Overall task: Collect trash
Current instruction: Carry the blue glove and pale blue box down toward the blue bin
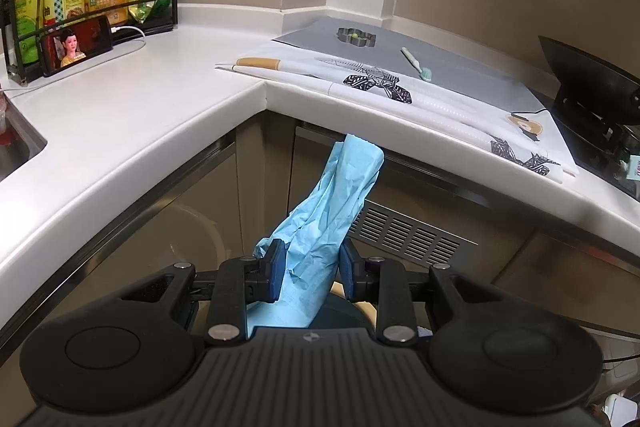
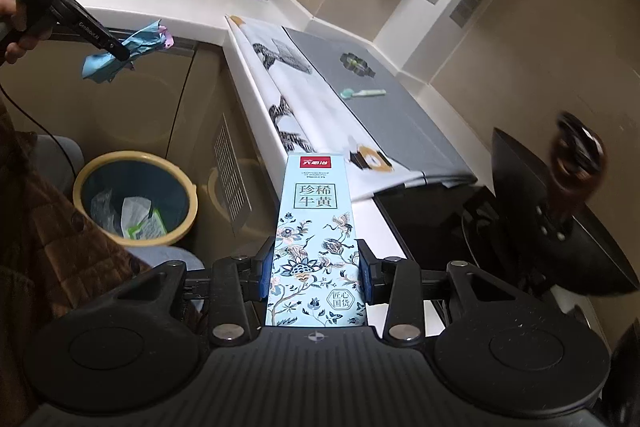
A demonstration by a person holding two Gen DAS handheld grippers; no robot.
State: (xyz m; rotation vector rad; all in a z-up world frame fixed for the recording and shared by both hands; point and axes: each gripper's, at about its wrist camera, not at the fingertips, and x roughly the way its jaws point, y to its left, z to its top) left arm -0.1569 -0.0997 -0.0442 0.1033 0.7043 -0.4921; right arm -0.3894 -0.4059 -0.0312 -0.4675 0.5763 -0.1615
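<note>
Trash in hand, two items. Left tongs (image 1: 312, 269): partly closed, pads pressing a crumpled blue wrapper (image 1: 324, 219), held in the air out in front of the desk (image 1: 132, 115) edge. Right tongs (image 2: 316, 273): partly closed, clamped on a flat pale-blue carton (image 2: 314, 239) with floral print, held near the desk corner. Waste bin (image 2: 176, 187): on the floor at lower left in the right wrist view, already holding wrappers, well apart from both items. Step judged: carrying to the bin. Next move calls for bringing each tongs above the bin's mouth, then opening.
</note>
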